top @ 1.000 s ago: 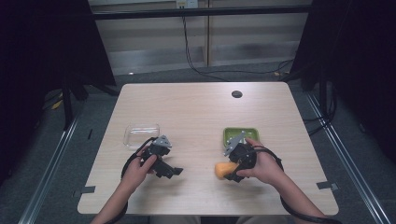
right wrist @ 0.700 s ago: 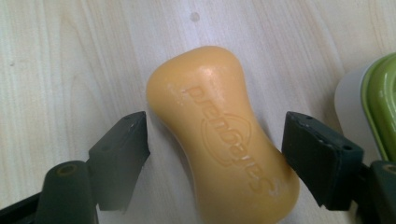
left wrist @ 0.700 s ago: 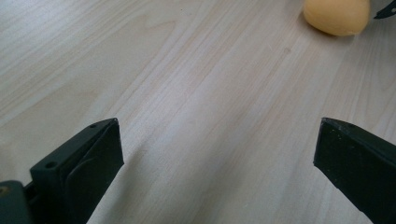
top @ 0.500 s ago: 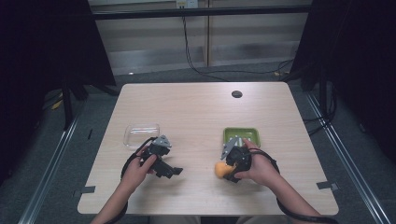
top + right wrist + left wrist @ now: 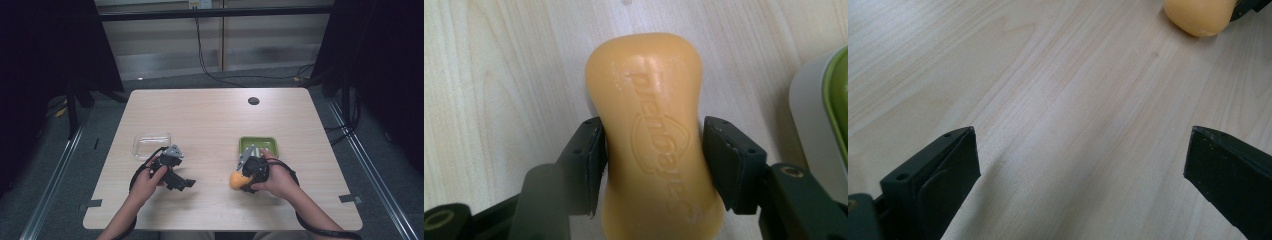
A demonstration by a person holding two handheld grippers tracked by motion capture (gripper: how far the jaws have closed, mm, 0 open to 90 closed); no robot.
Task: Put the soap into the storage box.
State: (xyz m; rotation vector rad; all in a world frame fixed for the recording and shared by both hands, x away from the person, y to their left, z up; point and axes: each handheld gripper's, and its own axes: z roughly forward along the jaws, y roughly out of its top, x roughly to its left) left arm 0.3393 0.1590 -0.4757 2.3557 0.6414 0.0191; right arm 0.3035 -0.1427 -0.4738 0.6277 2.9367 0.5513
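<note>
Your right tool [image 5: 241, 178] is clamped across the waist of the orange soap bar [image 5: 656, 145], its long axis running along the jaws toward frame left, with the green tray [image 5: 259, 145] just behind, probably its destination, while your left tool [image 5: 181, 183] gapes empty.

From where I stand, the right gripper [image 5: 654, 150] has an orange soap bar [image 5: 651, 115] pinched at its narrow waist, one of the black fingers [image 5: 584, 165] pressed against each side. The bar is smooth and glossy, with raised lettering and an oval emblem moulded into its upper face. It points away from the gripper over the pale wood-grain bench [image 5: 499, 75]. At the right edge sits part of a green tray [image 5: 836, 90] with a grey rim, apart from the bar.
</note>
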